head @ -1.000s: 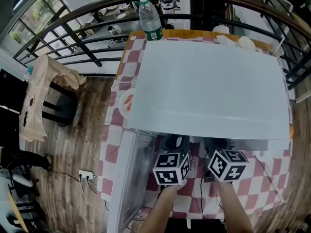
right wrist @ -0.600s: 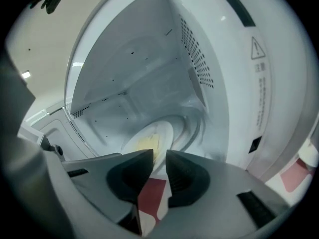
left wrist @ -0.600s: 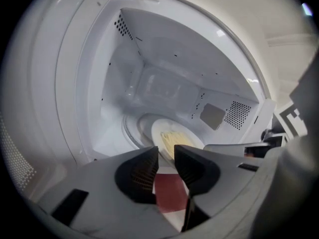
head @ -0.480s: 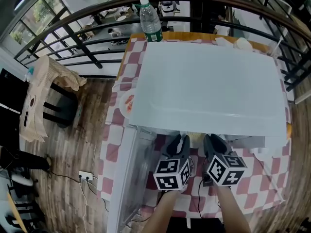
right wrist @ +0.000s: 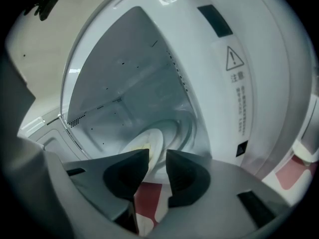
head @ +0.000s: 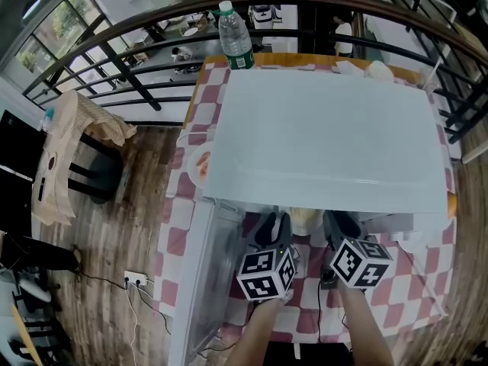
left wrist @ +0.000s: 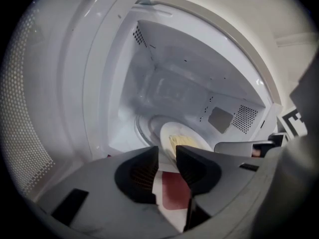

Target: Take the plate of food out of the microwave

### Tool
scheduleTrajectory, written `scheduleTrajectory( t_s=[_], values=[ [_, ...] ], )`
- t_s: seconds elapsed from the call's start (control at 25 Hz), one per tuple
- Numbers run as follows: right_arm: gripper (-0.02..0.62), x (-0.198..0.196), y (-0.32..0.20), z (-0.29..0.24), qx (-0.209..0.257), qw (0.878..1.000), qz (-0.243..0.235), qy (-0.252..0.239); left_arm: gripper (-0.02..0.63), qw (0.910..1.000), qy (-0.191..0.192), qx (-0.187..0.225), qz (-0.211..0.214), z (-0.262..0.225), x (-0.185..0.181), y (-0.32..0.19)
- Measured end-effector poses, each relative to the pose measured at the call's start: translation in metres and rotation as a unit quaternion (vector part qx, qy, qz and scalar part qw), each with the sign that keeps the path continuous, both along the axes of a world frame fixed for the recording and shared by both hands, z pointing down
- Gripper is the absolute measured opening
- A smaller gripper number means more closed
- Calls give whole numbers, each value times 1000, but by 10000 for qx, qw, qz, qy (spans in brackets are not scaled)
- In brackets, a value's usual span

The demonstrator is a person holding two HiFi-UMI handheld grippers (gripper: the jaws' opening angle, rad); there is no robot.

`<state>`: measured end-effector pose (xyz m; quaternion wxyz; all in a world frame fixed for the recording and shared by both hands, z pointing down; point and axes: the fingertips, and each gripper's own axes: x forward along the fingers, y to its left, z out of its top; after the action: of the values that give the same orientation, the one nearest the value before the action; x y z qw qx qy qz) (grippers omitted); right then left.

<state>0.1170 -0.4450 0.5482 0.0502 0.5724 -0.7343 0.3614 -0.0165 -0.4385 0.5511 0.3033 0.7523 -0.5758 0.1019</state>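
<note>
Both grippers sit side by side at the mouth of the microwave (head: 328, 136), pointed in and tilted down. The door (head: 207, 280) is swung open on my left. The microwave stands on a red-and-white checked cloth (head: 396, 288).

Left gripper (left wrist: 167, 154): my fingers are spread and have just been opening. Nothing is between the pads — only cloth shows through the gap. The plate (left wrist: 167, 132) lies just past the tips, inside the cavity on the glass turntable (left wrist: 145, 128). It holds pale yellow food (left wrist: 183, 142).

Right gripper (right wrist: 157, 156): my fingers are spread here too, and have also just been opening. The plate's rim sits right at the mouth of the gap and the pads are not pressing on it. I cannot tell whether the rim reaches in between the tips. The cavity's right wall is close on that side.

Head view: the two marker cubes are near each other but apart, just in front of the microwave's front edge. The plate is not yet out.

Around the edges — a bottle (head: 235, 40) stands upright at the table's far side, just behind the microwave. A second plate (head: 200, 165) with something reddish on it lies on the cloth at the microwave's left, partly hidden under its edge.
</note>
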Motion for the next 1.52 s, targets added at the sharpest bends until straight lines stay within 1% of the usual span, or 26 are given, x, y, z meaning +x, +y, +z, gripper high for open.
scheduleTrajectory(
  t_s=[0.16,0.4,0.44,0.48,0.68,0.76,0.84,0.92,0.96,1.16,1.52],
  values=[
    [130,-1,-3,1,-29,10000,8,-49,127,9998,131,23,-158,-1,-9,-6],
    [129,-9,-7,5,-79,9999,-80,-59,129,9998,153,-33,-120,1,-11,-19],
    [114,-10,-8,5,-91,9999,-104,-68,129,9998,178,-46,-124,2,-11,-20],
    [81,-11,-8,6,-99,9998,-126,-74,129,9997,203,-57,-134,2,-12,-22],
    [77,-17,-12,7,-170,9996,-198,-86,129,9995,303,-78,-109,2,-12,-29],
    [77,-19,-13,9,-206,9995,-221,-98,101,9993,370,-82,-57,3,-10,-31],
    [74,-21,-15,10,-210,9994,-225,-127,103,9991,410,-106,-4,5,-7,-31],
    [69,-22,-15,9,-198,9995,-206,-168,95,9990,431,-102,48,5,-5,-31],
    [66,-22,-15,8,-189,9995,-190,-195,71,9989,451,-90,61,5,-4,-31],
    [58,-20,-17,7,-160,9995,-89,-266,69,9981,602,-70,104,4,-2,-31],
    [56,-17,-12,8,-220,9995,50,-240,75,9983,574,-58,99,3,0,-24]
  ],
)
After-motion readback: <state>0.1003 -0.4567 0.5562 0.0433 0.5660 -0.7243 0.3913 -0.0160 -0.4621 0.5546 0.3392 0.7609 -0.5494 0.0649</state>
